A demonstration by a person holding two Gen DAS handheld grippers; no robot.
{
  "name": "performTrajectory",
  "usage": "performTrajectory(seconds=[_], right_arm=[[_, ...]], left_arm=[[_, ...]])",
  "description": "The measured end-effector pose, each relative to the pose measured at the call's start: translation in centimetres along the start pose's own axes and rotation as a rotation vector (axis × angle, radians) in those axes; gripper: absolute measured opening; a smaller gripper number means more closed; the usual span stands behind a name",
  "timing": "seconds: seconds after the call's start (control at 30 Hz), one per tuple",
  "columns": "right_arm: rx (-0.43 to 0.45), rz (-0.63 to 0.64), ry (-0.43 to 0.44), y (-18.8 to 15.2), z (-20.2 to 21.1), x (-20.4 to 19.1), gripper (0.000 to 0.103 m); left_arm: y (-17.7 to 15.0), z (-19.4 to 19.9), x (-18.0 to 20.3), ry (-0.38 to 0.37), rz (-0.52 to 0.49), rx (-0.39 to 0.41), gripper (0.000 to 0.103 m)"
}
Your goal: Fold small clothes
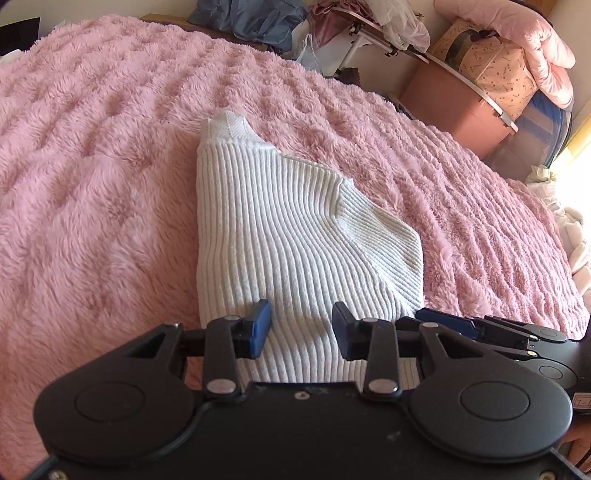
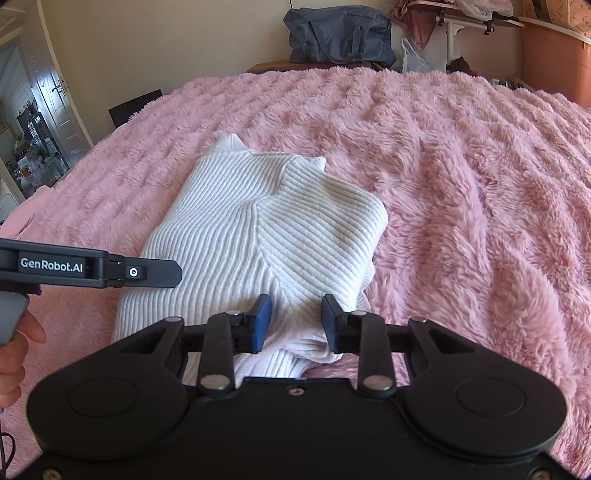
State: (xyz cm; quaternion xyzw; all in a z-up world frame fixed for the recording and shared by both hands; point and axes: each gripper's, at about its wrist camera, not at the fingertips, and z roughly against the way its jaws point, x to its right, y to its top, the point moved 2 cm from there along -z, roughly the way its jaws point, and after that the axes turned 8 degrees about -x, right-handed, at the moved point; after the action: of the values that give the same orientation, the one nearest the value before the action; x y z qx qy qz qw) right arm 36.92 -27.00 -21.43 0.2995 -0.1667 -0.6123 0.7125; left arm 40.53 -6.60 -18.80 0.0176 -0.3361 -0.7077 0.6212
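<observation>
Looking down both wrist views, I see a white ribbed sweater [image 1: 295, 229] lying partly folded on a fluffy pink blanket [image 1: 92, 184] that covers the bed. Its collar [image 1: 227, 127] points to the far side, and a sleeve is folded diagonally across the body, so the ribs run in two directions.

My left gripper [image 1: 301, 328] sits at the near hem of the sweater with its blue-padded fingers [image 1: 261, 326] spread apart. White knit shows in the gap between them, but the pads are not pinching it. I cannot tell whether the tips touch the cloth.

My right gripper [image 2: 296, 320] is also parted, with a similar gap. It hovers over the near right corner of the sweater [image 2: 258, 229], where the fabric bunches into a small roll under the fingers. Nothing is clamped between its pads.

In the left wrist view the right gripper appears at the right edge, just beside my left one. In the right wrist view the left gripper's body [image 2: 92, 267] reaches in from the left, carrying a GenRobot.AI label.

Past the far edge of the bed a dark blue bag [image 2: 340, 35] sits against the wall. A pink storage bin [image 1: 454, 107] stands to the right.
</observation>
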Motion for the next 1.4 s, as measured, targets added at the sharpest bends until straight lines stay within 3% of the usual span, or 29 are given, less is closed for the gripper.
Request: performTrajectory(seconds=[0.1, 0.2, 0.33, 0.5, 0.7, 0.8, 0.93, 1.07, 1.27, 1.37, 1.4], right_arm=[[0.023, -0.013, 0.012, 0.1, 1.4, -0.3, 0.03], [0.063, 0.007, 0.081, -0.4, 3.9, -1.1, 0.03], [0.058, 0.036, 0.108, -2.6, 6.0, -2.4, 0.03], [0.003, -0.004, 0.072, -5.6, 5.6, -2.4, 0.03], [-0.036, -0.076, 0.12, -6.7, 4.2, -1.8, 0.029], [-0.052, -0.062, 0.11, -6.6, 4.1, -2.0, 0.013], [-0.029, -0.07, 0.093, -6.5, 4.9, -2.0, 0.009], [-0.001, -0.071, 0.053, -6.4, 5.6, -1.4, 0.008], [-0.076, -0.136, 0.068, -7.6, 2.7, 0.0, 0.008], [-0.063, -0.146, 0.082, -7.5, 3.1, -0.1, 0.011], [-0.061, -0.152, 0.096, -7.3, 3.6, 0.0, 0.016]], left_arm=[[-0.5, 2.1, -0.3, -0.038, 0.039, 0.031, 0.037], [-2.8, 4.6, -0.5, -0.089, 0.057, 0.051, 0.038], [-6.5, 5.7, -0.8, -0.088, 0.051, 0.03, 0.038], [-8.9, 4.5, -1.0, -0.063, 0.027, -0.013, 0.038], [-9.3, 3.5, -1.0, -0.05, 0.019, -0.029, 0.039], [-9.4, 3.5, -0.9, -0.048, 0.018, -0.03, 0.039], [-9.0, 3.8, -0.3, -0.039, 0.007, -0.024, 0.039], [-8.6, 3.6, 0.6, -0.03, -0.023, -0.024, 0.041], [-9.3, 1.9, 0.4, 0.008, -0.049, -0.051, 0.042], [-8.8, 2.5, 0.7, 0.003, -0.058, -0.045, 0.042], [-8.5, 2.9, 0.8, 0.003, -0.063, -0.037, 0.042]])
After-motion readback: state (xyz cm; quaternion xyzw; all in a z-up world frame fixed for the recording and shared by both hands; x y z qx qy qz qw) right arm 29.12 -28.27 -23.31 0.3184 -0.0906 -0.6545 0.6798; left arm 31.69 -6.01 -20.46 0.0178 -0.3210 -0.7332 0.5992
